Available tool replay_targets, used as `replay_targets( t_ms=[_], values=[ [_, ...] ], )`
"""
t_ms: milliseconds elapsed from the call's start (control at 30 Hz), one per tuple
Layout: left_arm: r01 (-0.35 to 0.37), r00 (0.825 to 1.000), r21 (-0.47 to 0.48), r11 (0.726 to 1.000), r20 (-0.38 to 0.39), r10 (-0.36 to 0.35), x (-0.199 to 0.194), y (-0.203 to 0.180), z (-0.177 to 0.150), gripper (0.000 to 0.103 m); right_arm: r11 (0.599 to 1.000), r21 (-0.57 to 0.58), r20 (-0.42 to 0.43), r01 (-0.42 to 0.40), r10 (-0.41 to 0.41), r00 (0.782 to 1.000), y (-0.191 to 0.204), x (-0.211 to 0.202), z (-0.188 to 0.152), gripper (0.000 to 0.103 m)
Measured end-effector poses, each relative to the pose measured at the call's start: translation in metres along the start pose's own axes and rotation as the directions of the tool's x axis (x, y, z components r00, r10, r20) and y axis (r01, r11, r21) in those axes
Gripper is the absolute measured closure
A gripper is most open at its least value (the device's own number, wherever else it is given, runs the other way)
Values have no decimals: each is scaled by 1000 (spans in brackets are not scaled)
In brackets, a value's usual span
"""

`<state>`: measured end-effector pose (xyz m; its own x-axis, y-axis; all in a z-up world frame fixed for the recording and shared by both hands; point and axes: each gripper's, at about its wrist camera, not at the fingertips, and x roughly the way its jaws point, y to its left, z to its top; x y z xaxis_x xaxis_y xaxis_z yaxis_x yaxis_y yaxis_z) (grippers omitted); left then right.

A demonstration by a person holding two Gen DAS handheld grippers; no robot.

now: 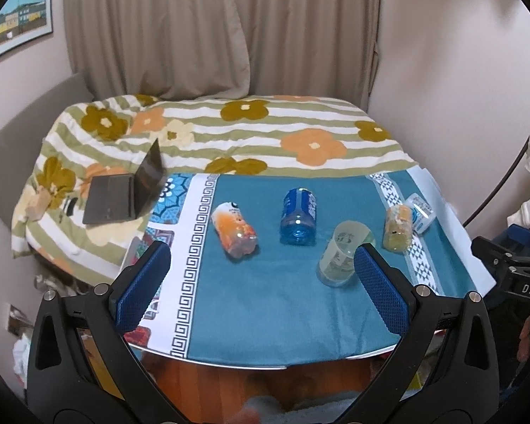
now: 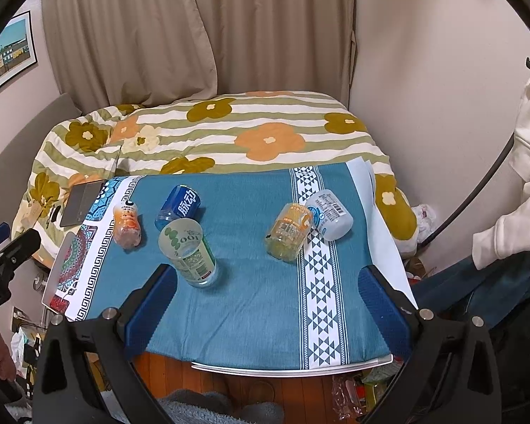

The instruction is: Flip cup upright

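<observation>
Several cups cut from drink bottles stand upside down on a blue cloth-covered table (image 1: 265, 300) (image 2: 258, 300). A pale green cup (image 1: 341, 258) (image 2: 189, 252) is nearest. Behind it are a blue cup (image 1: 298, 217) (image 2: 178, 206), an orange cup (image 1: 235, 229) (image 2: 125, 224), a yellow cup (image 1: 397, 228) (image 2: 288, 231) and a white cup (image 1: 420, 212) (image 2: 330, 213). My left gripper (image 1: 261, 258) is open above the table's near edge, its right finger just beside the green cup. My right gripper (image 2: 268, 282) is open and empty, the green cup left of centre.
A bed with a flowered quilt (image 1: 229, 130) (image 2: 212, 130) lies behind the table. An open laptop (image 1: 127, 190) rests on it at left. Curtains and walls stand behind. Clutter lies on the floor at both sides. A white garment (image 2: 526, 162) hangs at right.
</observation>
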<state>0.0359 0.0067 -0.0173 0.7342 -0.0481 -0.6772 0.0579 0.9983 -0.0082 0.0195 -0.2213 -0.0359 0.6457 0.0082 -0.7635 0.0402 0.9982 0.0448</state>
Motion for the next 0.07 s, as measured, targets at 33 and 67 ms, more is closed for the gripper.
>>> replay_targets(
  t_ms=[33,67],
  values=[
    [-9,1000,3,1000,3,9,1,0,0,0,1000,0,0,1,-1,1000,0,0,0,1],
    [-14,1000,4,1000,4,14,2,1,1,0,1000,0,-1,1,-1,1000,-1,1,1,1]
  ],
)
